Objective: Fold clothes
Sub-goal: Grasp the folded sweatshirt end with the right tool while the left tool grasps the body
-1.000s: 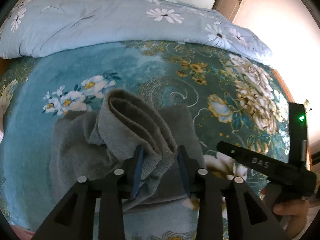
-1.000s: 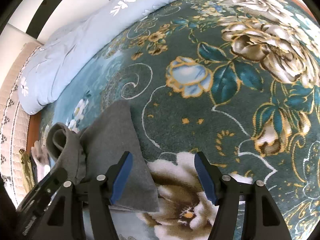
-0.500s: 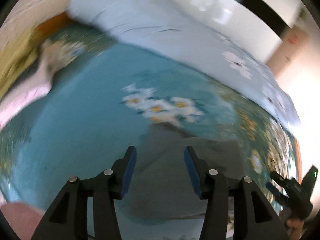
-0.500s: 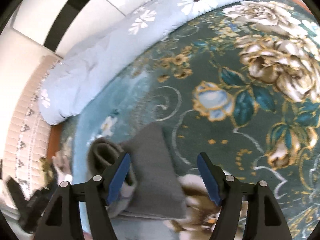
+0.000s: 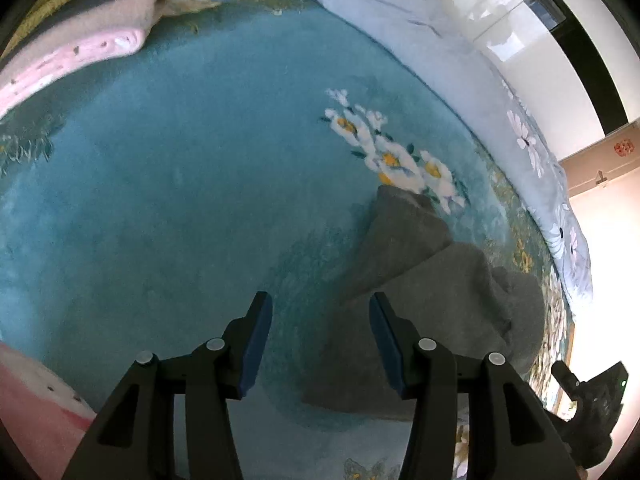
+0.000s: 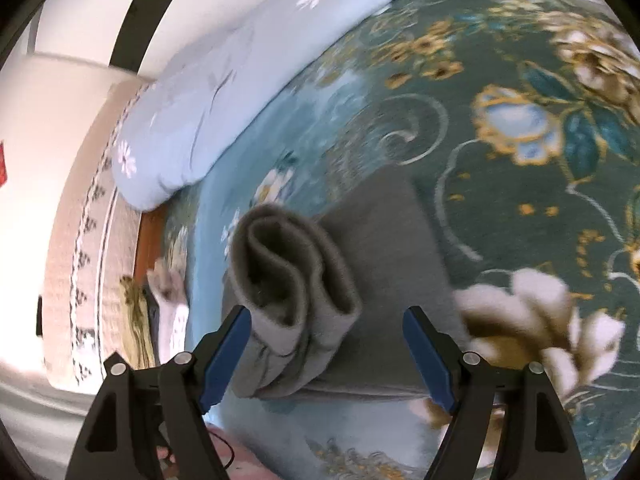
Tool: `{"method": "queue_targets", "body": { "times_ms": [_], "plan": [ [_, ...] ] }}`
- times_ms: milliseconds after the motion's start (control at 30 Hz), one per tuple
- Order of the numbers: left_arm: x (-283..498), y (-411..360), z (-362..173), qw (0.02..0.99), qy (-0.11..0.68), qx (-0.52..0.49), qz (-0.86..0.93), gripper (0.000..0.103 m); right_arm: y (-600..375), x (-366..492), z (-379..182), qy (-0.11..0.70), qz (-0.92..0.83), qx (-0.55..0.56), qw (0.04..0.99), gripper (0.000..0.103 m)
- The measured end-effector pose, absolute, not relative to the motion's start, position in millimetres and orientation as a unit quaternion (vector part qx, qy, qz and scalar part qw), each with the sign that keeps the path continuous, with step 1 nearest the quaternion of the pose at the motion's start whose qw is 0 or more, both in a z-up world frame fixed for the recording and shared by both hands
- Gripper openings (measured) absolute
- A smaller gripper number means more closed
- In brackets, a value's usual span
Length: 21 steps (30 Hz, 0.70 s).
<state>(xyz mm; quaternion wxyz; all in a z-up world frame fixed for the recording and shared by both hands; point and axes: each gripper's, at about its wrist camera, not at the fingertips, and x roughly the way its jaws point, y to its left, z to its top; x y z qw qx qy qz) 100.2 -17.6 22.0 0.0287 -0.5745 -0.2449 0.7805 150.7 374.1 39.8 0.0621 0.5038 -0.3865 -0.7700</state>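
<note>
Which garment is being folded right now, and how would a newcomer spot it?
Start at the big teal floral bedspread covering the bed. The gray garment lies flat on it below the pale blue quilt. It is the only plain gray piece, with one end rolled into a thick cuff.

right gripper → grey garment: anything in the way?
Nothing visible. The right gripper is open, its jaws having just been widening, and the rolled edge of the grey garment lies directly ahead between the fingers, untouched by the pads. Only the floral bedspread surrounds it.
</note>
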Motion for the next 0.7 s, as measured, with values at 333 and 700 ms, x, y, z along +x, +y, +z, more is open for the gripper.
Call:
{"method": "queue_targets", "body": {
  "times_ms": [333, 700],
  "plan": [
    [97, -13, 18, 0.054, -0.253, -0.574, 0.777, 0.052, 321, 98, 69, -0.236, -0.812, 0.522, 0.109, 0.079],
    [95, -6, 7, 0.061, -0.254, -0.592, 0.762, 0.052, 343, 84, 14, -0.229, -0.773, 0.586, 0.089, 0.071]
  ]
}}
